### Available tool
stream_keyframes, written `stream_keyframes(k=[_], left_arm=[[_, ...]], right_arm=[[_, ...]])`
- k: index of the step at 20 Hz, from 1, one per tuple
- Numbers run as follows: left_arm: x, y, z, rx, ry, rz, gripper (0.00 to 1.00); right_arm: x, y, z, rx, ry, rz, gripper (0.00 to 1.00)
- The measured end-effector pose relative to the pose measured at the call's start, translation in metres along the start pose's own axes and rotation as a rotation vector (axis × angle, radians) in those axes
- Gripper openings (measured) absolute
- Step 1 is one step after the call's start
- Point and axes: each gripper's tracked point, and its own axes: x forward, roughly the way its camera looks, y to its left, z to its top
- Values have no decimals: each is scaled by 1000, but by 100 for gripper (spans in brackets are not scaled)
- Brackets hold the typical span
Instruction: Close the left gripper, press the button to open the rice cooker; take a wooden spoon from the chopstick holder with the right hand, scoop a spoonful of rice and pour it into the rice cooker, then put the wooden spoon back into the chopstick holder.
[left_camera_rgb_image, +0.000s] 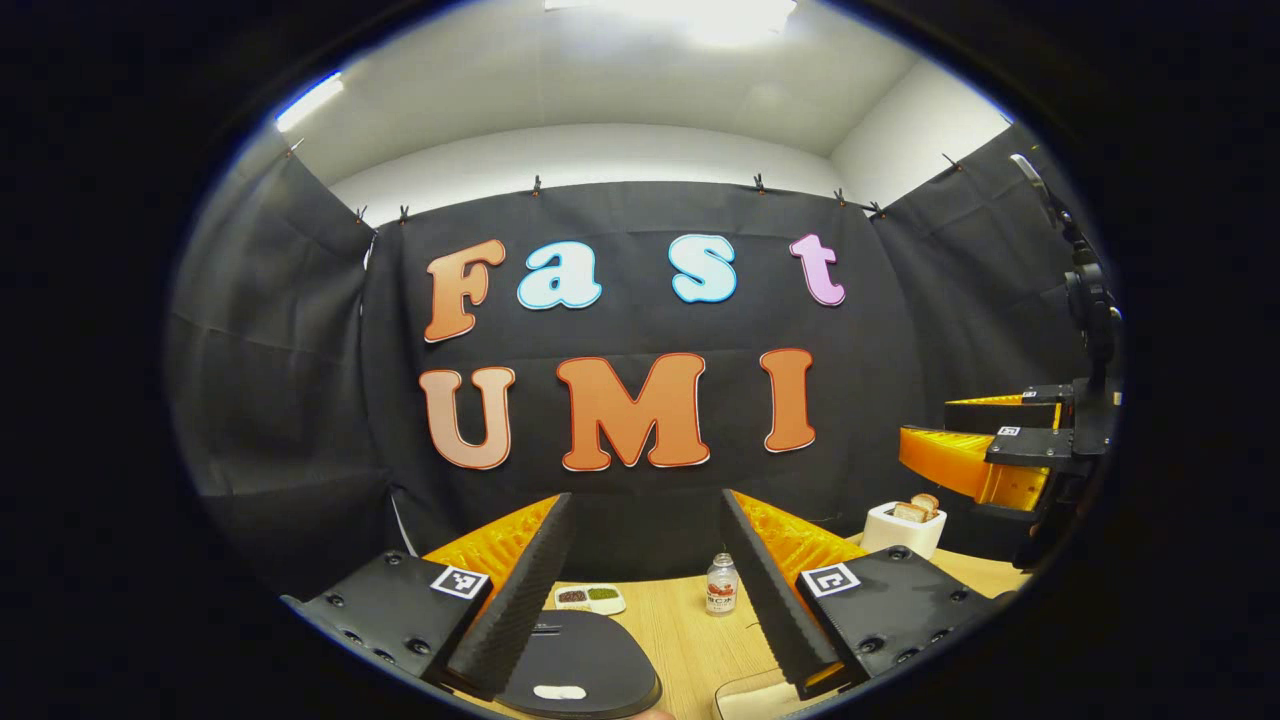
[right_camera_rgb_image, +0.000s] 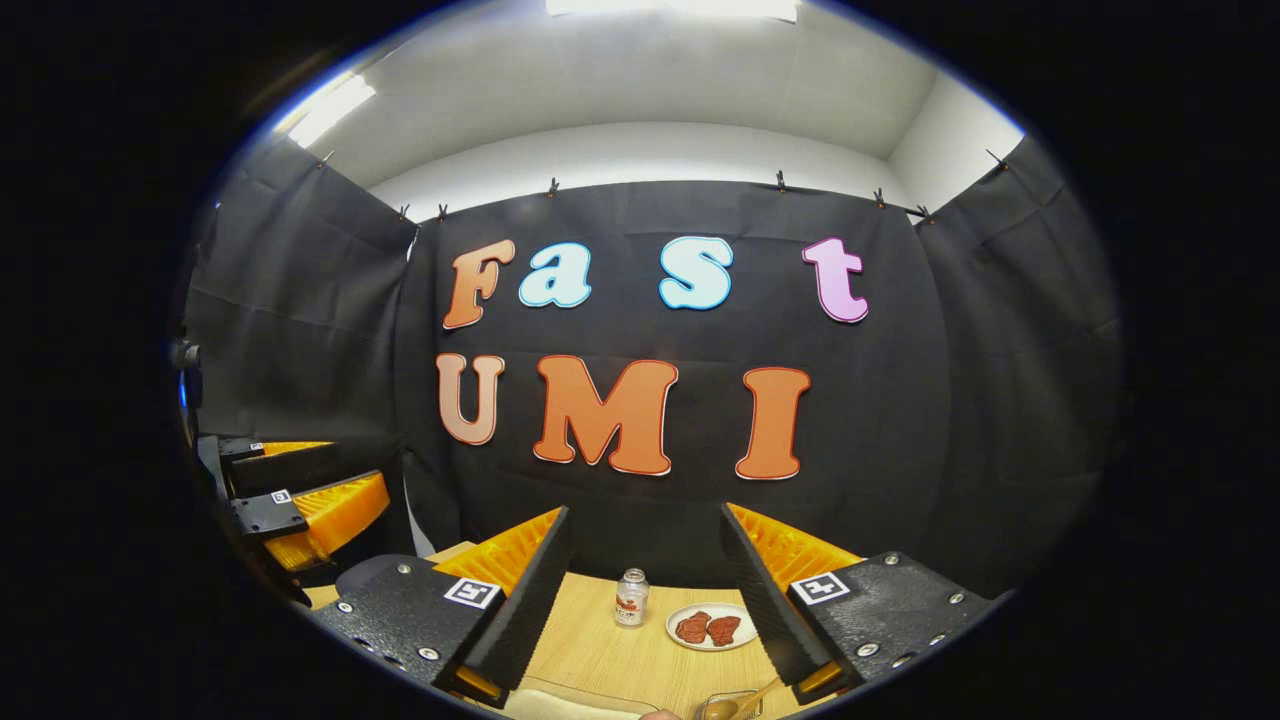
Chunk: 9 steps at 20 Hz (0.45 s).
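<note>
In the left gripper view, the black rice cooker lid (left_camera_rgb_image: 585, 655) lies low between my fingers, with a pale button (left_camera_rgb_image: 560, 692) near its front edge. My left gripper (left_camera_rgb_image: 646, 497) is open above it, holding nothing. The right gripper (left_camera_rgb_image: 1000, 450) hangs at the far right, jaws apart. In the right gripper view, my right gripper (right_camera_rgb_image: 644, 510) is open and empty. A wooden spoon (right_camera_rgb_image: 735, 706) peeks up at the bottom edge, its holder mostly cut off. The left gripper (right_camera_rgb_image: 300, 505) shows at the left, and a dark rounded edge of the rice cooker (right_camera_rgb_image: 370, 575) sits below it.
On the wooden table (left_camera_rgb_image: 690, 640) stand a small bottle (left_camera_rgb_image: 721, 584), a two-part dish of grains (left_camera_rgb_image: 590, 598) and a white toaster with bread (left_camera_rgb_image: 905, 525). A plate of red slices (right_camera_rgb_image: 711, 628) sits beside the bottle (right_camera_rgb_image: 631, 597). A pale container rim (left_camera_rgb_image: 750, 697) shows at the bottom.
</note>
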Motion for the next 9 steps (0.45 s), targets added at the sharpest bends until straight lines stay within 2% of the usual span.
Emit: stream_keyframes(k=[2,3,4,9], left_arm=[[-1,1,1,-2,0,2,94],[-1,0,1,-4,1,2,94],[-2,1,2,-4,-1,3,94],[-1,2,3,-7,-7,6,94]], right_arm=[[0,-1,-2,0,5,2,90],[-1,0,-2,1,8,2,94],[-1,1,-2,3,8,5,90],[0,1,-1,3,7,6,90]])
